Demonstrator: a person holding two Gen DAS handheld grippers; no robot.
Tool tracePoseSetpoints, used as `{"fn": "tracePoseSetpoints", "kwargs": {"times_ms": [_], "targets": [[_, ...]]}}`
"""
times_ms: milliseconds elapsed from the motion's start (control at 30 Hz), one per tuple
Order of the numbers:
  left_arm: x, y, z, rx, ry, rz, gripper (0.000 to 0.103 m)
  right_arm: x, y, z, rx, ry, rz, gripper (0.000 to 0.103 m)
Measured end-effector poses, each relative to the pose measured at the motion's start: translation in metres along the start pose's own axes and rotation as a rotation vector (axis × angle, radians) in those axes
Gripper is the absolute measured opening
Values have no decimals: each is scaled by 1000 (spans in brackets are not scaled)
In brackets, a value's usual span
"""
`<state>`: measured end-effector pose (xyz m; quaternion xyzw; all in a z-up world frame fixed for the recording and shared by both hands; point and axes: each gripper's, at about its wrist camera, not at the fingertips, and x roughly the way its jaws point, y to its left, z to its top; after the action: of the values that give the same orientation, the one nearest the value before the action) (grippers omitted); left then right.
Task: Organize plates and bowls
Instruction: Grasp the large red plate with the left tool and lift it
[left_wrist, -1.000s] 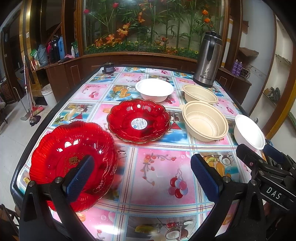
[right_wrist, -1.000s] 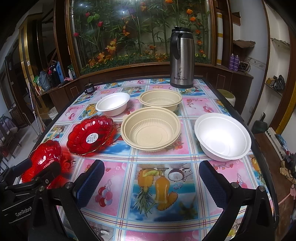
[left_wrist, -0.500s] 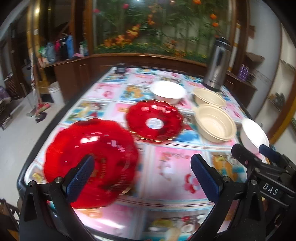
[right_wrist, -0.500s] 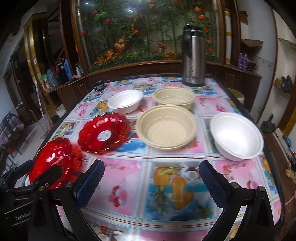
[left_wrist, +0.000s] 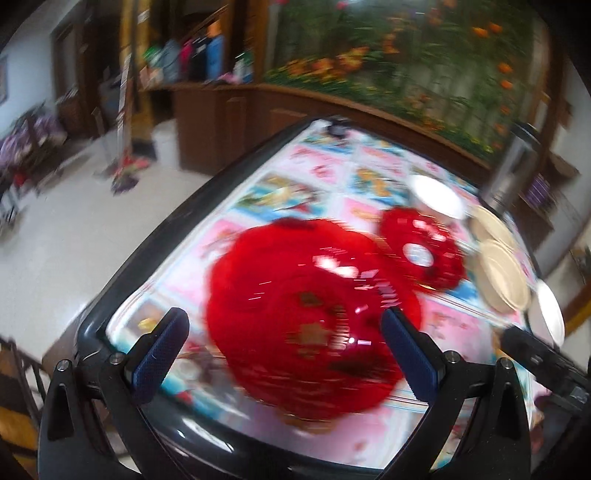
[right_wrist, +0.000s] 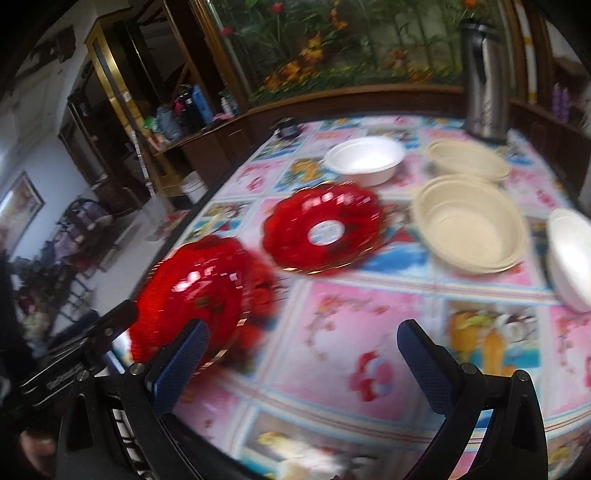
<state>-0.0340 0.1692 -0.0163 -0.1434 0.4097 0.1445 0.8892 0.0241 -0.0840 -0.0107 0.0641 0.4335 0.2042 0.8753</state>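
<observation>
Sticker (right_wrist: 325, 232) (white, print blurred unreadable) centres far red plate (right_wrist: 295, 236).

Black-framed left gripper (left_wrist: 284, 349) and right gripper (right_wrist: 303, 354) carry blue textured finger pads (left_wrist: 159, 354) and silver screws.

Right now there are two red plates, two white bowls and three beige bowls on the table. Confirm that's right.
Not quite: the right wrist view shows only two beige bowls, not three. The two red plates and two white bowls are correct.
</observation>
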Motion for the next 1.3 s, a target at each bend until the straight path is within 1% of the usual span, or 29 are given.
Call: {"fn": "tracePoseSetpoints", "kwargs": {"times_ms": [33, 100, 133, 200, 233, 300, 333, 367, 400, 433, 467, 500, 533, 567, 600, 633, 667, 733, 800, 867, 933, 967, 1000, 1067, 1200, 1233, 1300], "targets": [[6, 11, 2, -33, 16, 14, 103, 4, 2, 0, 11, 16, 24, 103], [15, 29, 5, -84, 22, 40, 103, 16, 8, 0, 40, 67, 90, 102], [20, 32, 6, -100, 28, 48, 103, 21, 10, 1, 49, 86, 117, 101], [26, 35, 7, -98, 42, 65, 103, 34, 15, 3, 78, 123, 151, 101], [33, 34, 6, -95, 60, 60, 103, 42, 18, 4, 92, 139, 164, 100], [43, 30, 6, -78, 64, 70, 103, 57, 24, 8, 105, 165, 195, 93], [48, 28, 6, -70, 77, 70, 103, 64, 26, 8, 113, 181, 202, 85], [54, 27, 6, -63, 89, 58, 97, 72, 28, 10, 127, 205, 208, 75], [60, 27, 6, -52, 105, 59, 89, 82, 30, 10, 134, 230, 221, 70], [65, 26, 5, -48, 122, 68, 84, 93, 32, 11, 135, 255, 221, 62], [70, 27, 5, -52, 133, 67, 70, 98, 32, 11, 141, 275, 206, 55], [74, 29, 3, -61, 151, 63, 54, 107, 33, 9, 153, 299, 186, 52], [80, 32, 1, -79, 179, 54, 46, 113, 33, 8, 160, 310, 184, 48], [86, 35, -1, -101, 206, 36, 28, 119, 33, 7, 165, 317, 177, 39], [86, 37, -2, -108, 200, 44, 22, 123, 33, 6, 166, 321, 162, 32], [83, 39, -2, -116, 174, 52, 21, 127, 33, 4, 167, 326, 154, 19], [83, 40, -2, -123, 179, 44, 20, 130, 32, 3, 166, 337, 136, 11], [76, 43, -1, -134, 164, 51, 18, 131, 34, 1, 154, 334, 124, 11], [58, 43, 1, -121, 101, 73, 18, 130, 40, 1, 138, 327, 127, 10], [44, 48, 5, -129, 67, 84, 18, 128, 49, 4, 109, 299, 135, 10], [36, 56, 8, -141, 52, 86, 17, 125, 57, 9, 86, 288, 143, 10], [39, 58, 10, -145, 49, 86, 18, 122, 61, 11, 79, 285, 153, 10], [39, 61, 10, -148, 49, 92, 18, 121, 66, 13, 70, 279, 161, 10], [48, 66, 6, -149, 79, 104, 18, 123, 71, 13, 53, 280, 165, 10], [66, 69, -4, -158, 148, 104, 19, 139, 68, 7, 63, 326, 156, 11], [68, 69, -6, -155, 153, 107, 19, 142, 66, 5, 70, 338, 155, 15], [66, 66, -6, -131, 155, 120, 23, 145, 63, 4, 81, 345, 174, 18]]}}
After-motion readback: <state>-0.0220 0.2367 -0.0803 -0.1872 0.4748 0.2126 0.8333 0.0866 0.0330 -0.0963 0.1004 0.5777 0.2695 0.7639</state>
